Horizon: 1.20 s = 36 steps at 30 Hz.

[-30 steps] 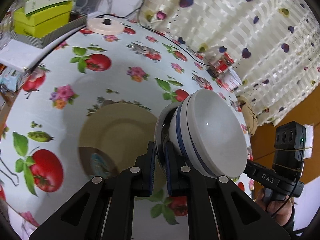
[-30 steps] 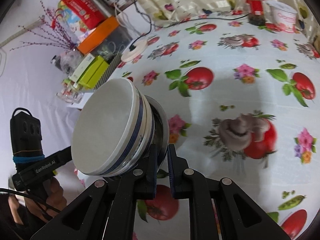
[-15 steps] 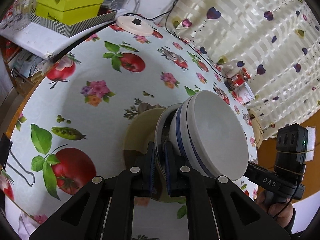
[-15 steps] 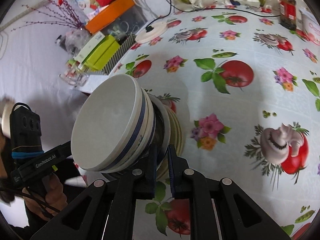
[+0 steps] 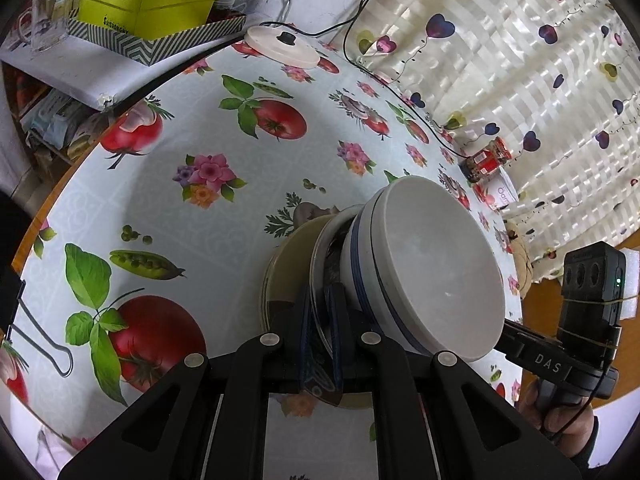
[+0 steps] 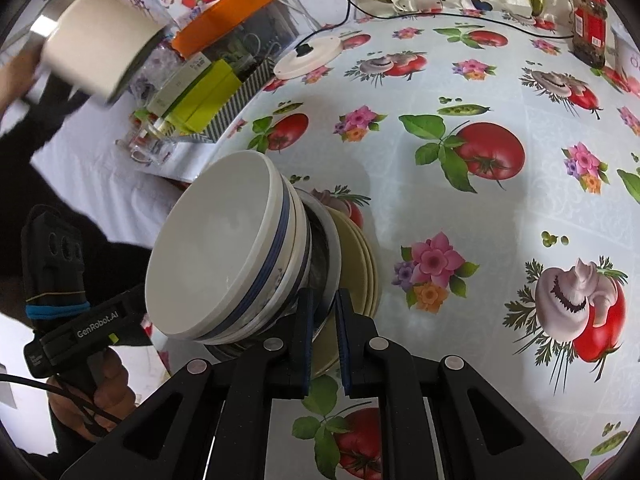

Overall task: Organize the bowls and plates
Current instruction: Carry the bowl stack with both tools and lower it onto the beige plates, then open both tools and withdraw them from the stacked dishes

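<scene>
Stacked white bowls with a blue stripe [image 5: 432, 276] [image 6: 224, 248] sit on a dark patterned plate [image 5: 320, 248] [image 6: 332, 248]. My left gripper [image 5: 320, 320] is shut on that plate's near rim. From the opposite side, my right gripper [image 6: 322, 320] is shut on the rim too. The held plate sits directly over a stack of cream plates [image 5: 284, 276] [image 6: 360, 256] on the tomato-print tablecloth [image 5: 180, 200]; whether it touches them I cannot tell. Each view shows the other gripper's handle in a hand, its fingertips hidden behind the bowls.
A white round lid [image 5: 282, 46], a green box [image 5: 148, 4] and a red jar [image 5: 486, 158] stand along the table's far side. A binder clip [image 5: 40, 336] lies at the left edge. In the right wrist view a hand holds a blurred white pot [image 6: 96, 44].
Both grippers carried the plate with the bowls across and slightly down; the cream plates, first off to the side, now lie directly under it. A hand-held white pot has appeared in the right wrist view.
</scene>
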Tool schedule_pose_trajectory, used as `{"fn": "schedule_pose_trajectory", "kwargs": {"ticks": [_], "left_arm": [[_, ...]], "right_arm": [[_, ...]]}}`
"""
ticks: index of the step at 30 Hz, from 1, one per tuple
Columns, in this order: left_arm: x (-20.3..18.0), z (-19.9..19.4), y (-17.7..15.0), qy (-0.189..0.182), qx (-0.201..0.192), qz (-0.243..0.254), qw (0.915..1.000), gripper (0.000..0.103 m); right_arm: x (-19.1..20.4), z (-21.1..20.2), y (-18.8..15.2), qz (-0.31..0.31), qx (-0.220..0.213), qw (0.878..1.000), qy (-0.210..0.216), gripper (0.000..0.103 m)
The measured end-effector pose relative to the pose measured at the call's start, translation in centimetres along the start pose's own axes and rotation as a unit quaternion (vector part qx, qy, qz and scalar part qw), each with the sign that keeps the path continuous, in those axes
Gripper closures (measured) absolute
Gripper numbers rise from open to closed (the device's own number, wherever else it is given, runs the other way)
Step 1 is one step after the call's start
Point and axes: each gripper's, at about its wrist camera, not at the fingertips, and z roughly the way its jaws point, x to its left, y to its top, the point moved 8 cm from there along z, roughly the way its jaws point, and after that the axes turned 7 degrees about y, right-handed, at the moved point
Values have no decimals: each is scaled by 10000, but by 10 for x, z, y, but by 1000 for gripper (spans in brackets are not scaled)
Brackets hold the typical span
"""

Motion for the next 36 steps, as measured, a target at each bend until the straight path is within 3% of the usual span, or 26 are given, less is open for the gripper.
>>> {"fn": "schedule_pose_trajectory", "kwargs": {"ticks": [11, 16, 26, 36], "left_arm": [[1, -2, -3, 51, -53, 74, 9999, 92], [2, -8, -4, 69, -141, 119, 9998, 90], [3, -32, -23, 442, -350, 233, 9981, 90], [-30, -39, -50, 555, -331, 712, 9954, 90]], "right_arm": [[4, -1, 0, -191, 61, 9997, -139, 89], [3, -9, -4, -261, 70, 9992, -303, 72], [11, -27, -23, -483, 9, 9977, -467, 60], [19, -49, -47, -815, -135, 9937, -752, 49]]}}
